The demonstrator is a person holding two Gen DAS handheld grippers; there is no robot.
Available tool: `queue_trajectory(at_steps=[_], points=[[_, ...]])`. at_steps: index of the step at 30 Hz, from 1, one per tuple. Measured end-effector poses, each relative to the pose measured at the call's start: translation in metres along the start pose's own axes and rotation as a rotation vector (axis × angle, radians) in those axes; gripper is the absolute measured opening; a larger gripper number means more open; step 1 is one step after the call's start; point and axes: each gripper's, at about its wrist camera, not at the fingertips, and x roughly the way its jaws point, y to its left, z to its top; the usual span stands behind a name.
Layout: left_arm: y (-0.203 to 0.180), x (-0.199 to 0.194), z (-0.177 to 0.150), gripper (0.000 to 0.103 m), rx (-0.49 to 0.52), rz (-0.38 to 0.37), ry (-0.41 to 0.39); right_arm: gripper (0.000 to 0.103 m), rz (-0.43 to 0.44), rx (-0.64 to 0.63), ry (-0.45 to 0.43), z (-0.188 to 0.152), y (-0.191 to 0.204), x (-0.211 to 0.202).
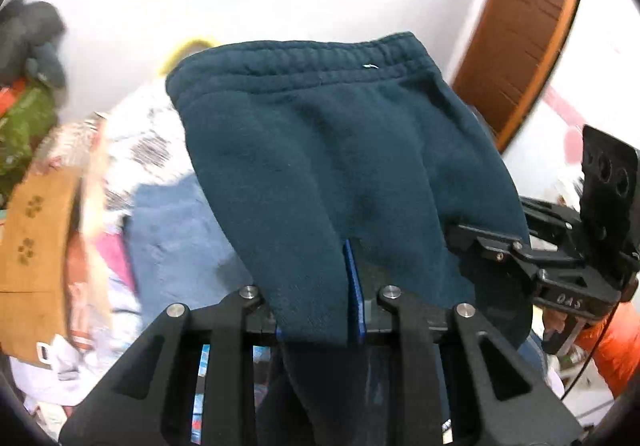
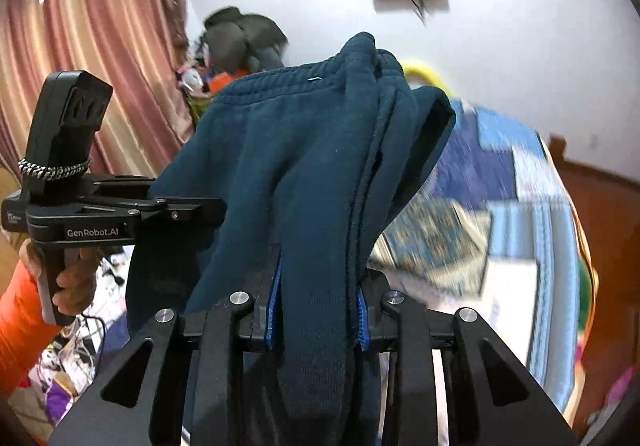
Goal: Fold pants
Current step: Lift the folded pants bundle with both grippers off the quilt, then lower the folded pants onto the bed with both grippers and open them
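Dark navy fleece pants (image 1: pixel 320 149) hang in the air, doubled over, the elastic waistband (image 1: pixel 320 53) at the top of the view. My left gripper (image 1: pixel 316 310) is shut on a fold of the pants, fabric draped over its blue pads. My right gripper (image 2: pixel 316 310) is shut on another fold of the pants (image 2: pixel 304 165), cloth pinched between its blue pads (image 2: pixel 273 306). The right gripper (image 1: pixel 496 250) also shows in the left wrist view, clamped on the pants' right edge. The left gripper (image 2: pixel 188 209) shows in the right wrist view, biting the pants' left edge.
A bed with a blue patterned cover (image 2: pixel 520 205) and a light blue cloth (image 1: pixel 176 238) lies below. A brown box (image 1: pixel 36 246) and clutter sit at the left. A wooden headboard (image 1: pixel 520 29), pink curtains (image 2: pixel 92 57) and a white wall surround it.
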Motion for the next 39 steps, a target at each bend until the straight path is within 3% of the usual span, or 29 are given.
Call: queue_trajectory(at_steps=[8, 12, 22, 30, 33, 39], points=[[0.059, -0.013, 0.03, 0.023, -0.057, 0.105, -0.087, 0.027, 0.023, -0.05, -0.038, 0.044, 0.027, 0.053], [0.091, 0.002, 0.04, 0.023, -0.082, 0.151, -0.102, 0.027, 0.031, -0.048, -0.027, 0.055, 0.029, 0.088], [0.17, 0.101, 0.042, 0.023, -0.173, 0.221, 0.002, 0.026, 0.02, 0.002, 0.122, 0.055, 0.009, 0.203], [0.214, 0.199, 0.013, 0.022, -0.217, 0.244, 0.164, 0.026, -0.053, 0.042, 0.317, 0.028, -0.021, 0.278], [0.228, 0.224, 0.0, 0.027, -0.253, 0.255, 0.231, 0.03, -0.08, 0.059, 0.356, 0.019, -0.029, 0.285], [0.224, 0.202, -0.005, 0.033, -0.265, 0.283, 0.2, 0.033, -0.097, 0.01, 0.335, 0.016, -0.022, 0.261]])
